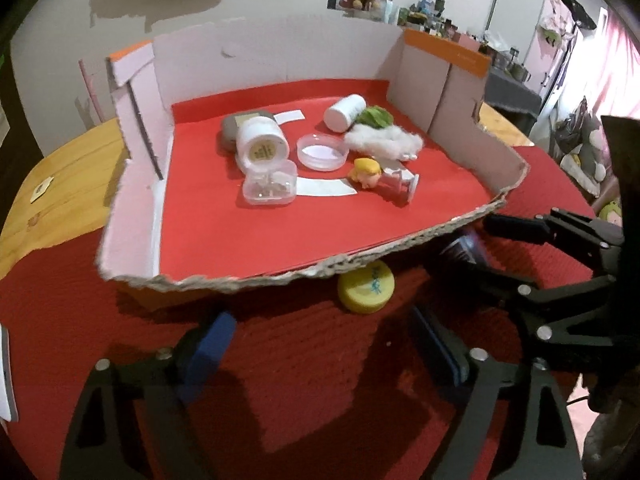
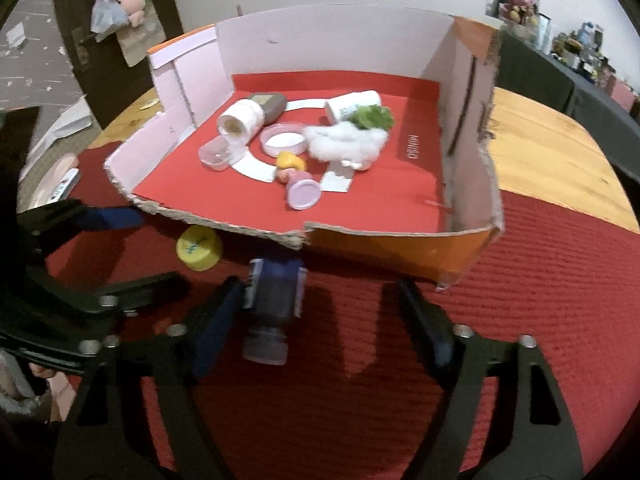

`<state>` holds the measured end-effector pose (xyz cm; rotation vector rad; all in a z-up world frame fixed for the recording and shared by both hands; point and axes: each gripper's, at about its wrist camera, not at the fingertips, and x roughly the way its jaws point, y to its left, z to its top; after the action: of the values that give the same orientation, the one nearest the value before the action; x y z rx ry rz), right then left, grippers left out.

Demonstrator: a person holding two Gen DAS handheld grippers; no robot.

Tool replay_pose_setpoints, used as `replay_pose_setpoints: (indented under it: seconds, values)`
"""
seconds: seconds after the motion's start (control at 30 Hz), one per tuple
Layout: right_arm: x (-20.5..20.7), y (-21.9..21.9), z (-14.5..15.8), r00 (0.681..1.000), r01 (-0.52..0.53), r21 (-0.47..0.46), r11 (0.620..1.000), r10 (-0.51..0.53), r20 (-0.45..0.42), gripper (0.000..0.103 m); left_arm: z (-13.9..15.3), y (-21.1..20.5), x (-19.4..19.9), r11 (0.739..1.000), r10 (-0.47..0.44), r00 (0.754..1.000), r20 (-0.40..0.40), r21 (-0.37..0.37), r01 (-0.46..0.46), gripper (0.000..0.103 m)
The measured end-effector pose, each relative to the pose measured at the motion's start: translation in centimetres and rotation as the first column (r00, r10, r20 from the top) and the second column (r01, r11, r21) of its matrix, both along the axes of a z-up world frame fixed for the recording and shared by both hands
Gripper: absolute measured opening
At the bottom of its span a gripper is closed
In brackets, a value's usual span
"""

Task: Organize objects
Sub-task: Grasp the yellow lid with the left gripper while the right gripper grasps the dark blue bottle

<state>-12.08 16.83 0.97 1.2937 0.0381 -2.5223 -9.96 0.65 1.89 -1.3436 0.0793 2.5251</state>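
Left wrist view
Left gripper [image 1: 320, 344]: nearest the lens, jaws apart over the red ribbed mat [image 1: 80, 300], nothing between the blue pads.
Yellow cap [image 1: 366, 287]: on the mat ahead of the left gripper, tucked just under the torn front edge of the cardboard box [image 1: 280, 280], untouched.
Right gripper [image 1: 532, 248]: enters from the right, beside a blurred dark bottle [image 1: 464, 249] near the box front.
Box contents: two white jars on their sides [image 1: 262, 142], [image 1: 345, 112], a clear round dish [image 1: 322, 152], a clear lidded case [image 1: 270, 186], white fluff [image 1: 384, 140], a blond toy figure [image 1: 366, 174].

Right wrist view
Right gripper [image 2: 320, 320]: jaws part open; the left pad touches the dark bottle [image 2: 274, 300], the right pad stands clear of it, so no grip.
Dark bottle: between the fingers, on the mat, its cap toward the camera.
Yellow cap [image 2: 199, 247]: left of the bottle, at the box's torn edge.
Left gripper [image 2: 132, 248]: black fingers at the left, spread wide around nothing.
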Motion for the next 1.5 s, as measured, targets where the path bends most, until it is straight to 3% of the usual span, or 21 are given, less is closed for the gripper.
replay_pose_setpoints:
  seconds: [0.03,0.07,0.17,0.37,0.43,0.5,1.0,1.5]
  values:
    - [0.0,-0.1,-0.1,1.000,-0.006,-0.001,1.000,0.006,0.006,0.047,-0.1,0.3,-0.1,1.000,0.003,1.000,-0.007,-0.016,-0.003,0.086]
    - [0.0,-0.3,-0.2,1.000,-0.011,0.009,1.000,0.011,0.007,0.045,-0.2,0.4,-0.2,1.000,0.003,1.000,-0.010,-0.024,-0.004,0.086]
    - [0.2,-0.7,-0.2,1.000,-0.021,0.025,0.999,0.021,0.001,0.041,-0.3,0.8,-0.2,0.999,0.000,1.000,-0.029,-0.048,-0.001,0.085]
    - [0.8,-1.1,-0.3,1.000,-0.031,0.028,0.999,0.031,0.003,0.034,-0.2,1.2,-0.3,0.999,0.006,0.999,-0.054,-0.052,-0.009,0.066]
    - [1.0,-1.2,-0.3,1.000,-0.030,0.029,0.999,0.030,0.000,0.033,-0.2,1.4,-0.1,0.999,0.000,0.998,-0.063,-0.054,-0.004,0.056]
    - [1.1,-1.2,-0.4,1.000,-0.028,0.024,0.999,0.028,0.000,0.033,-0.1,1.8,0.1,0.999,-0.018,0.998,-0.067,-0.041,0.016,0.032]
    - [2.5,-2.0,0.5,0.998,-0.055,-0.027,0.998,0.055,0.006,0.032,0.9,1.3,1.9,0.999,-0.031,0.998,-0.061,0.017,0.032,0.031]
    - [3.8,-2.9,4.8,0.993,-0.084,-0.052,0.995,0.080,-0.082,0.029,5.0,-0.3,3.6,0.997,-0.003,0.988,-0.155,0.077,0.015,0.031]
